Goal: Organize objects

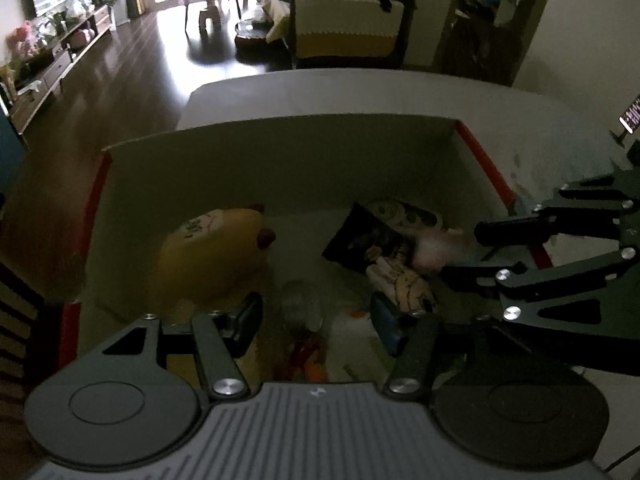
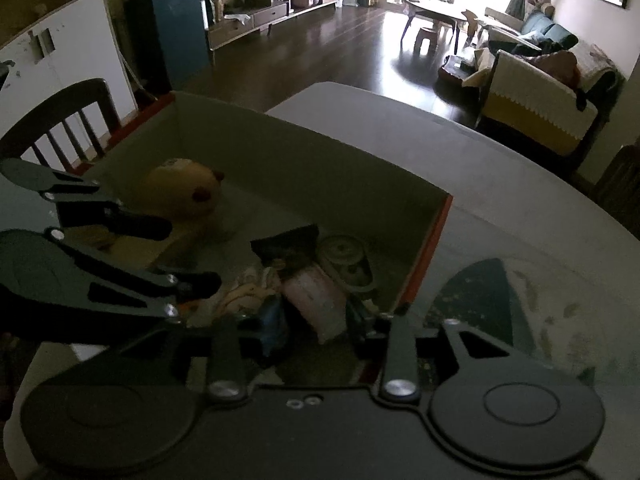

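An open cardboard box [image 1: 280, 148] [image 2: 320, 168] with red edges stands on the grey table. Inside lie a yellow plush toy [image 1: 208, 256] [image 2: 184, 188], a dark packet [image 1: 360, 240] [image 2: 288, 244], a round patterned item [image 1: 404, 212] [image 2: 344, 256] and a cream printed toy [image 1: 400, 280] [image 2: 248, 292]. My left gripper [image 1: 318, 320] [image 2: 184, 254] hangs open over the box, above a translucent cup-like thing [image 1: 300, 308]. My right gripper [image 2: 316, 320] [image 1: 460, 250] reaches in from the right wall, and a pink packet [image 2: 316, 300] [image 1: 432, 248] sits between its fingers.
The grey table [image 1: 360, 92] [image 2: 520, 184] stretches beyond and to the right of the box, with a dark patch [image 2: 480, 304] near the right gripper. A dark wooden chair [image 2: 60, 120] stands at the box's left. A lit phone [image 1: 630, 116] is propped at the far right.
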`<control>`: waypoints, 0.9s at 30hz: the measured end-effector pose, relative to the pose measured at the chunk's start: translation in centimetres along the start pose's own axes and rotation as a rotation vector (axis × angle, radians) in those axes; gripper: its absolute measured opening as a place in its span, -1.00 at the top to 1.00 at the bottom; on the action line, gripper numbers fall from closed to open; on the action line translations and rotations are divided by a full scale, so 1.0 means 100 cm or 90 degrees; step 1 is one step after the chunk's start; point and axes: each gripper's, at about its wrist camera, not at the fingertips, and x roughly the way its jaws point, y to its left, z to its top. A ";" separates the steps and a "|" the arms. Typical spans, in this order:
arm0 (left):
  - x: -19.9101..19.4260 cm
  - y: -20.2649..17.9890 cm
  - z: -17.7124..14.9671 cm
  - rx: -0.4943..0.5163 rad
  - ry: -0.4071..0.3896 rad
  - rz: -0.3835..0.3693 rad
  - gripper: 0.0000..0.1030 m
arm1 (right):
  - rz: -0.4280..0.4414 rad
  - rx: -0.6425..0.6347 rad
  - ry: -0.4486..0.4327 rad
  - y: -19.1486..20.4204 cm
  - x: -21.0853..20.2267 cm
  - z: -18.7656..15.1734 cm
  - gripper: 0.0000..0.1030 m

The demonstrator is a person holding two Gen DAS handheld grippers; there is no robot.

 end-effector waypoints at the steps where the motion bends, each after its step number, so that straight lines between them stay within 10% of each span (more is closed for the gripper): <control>1: -0.003 0.000 -0.001 -0.003 -0.005 -0.001 -0.14 | 0.000 -0.002 -0.004 0.001 -0.003 -0.001 0.25; 27: -0.092 0.003 -0.029 -0.044 -0.134 -0.007 -0.68 | 0.057 -0.002 -0.121 0.027 -0.090 -0.030 -0.49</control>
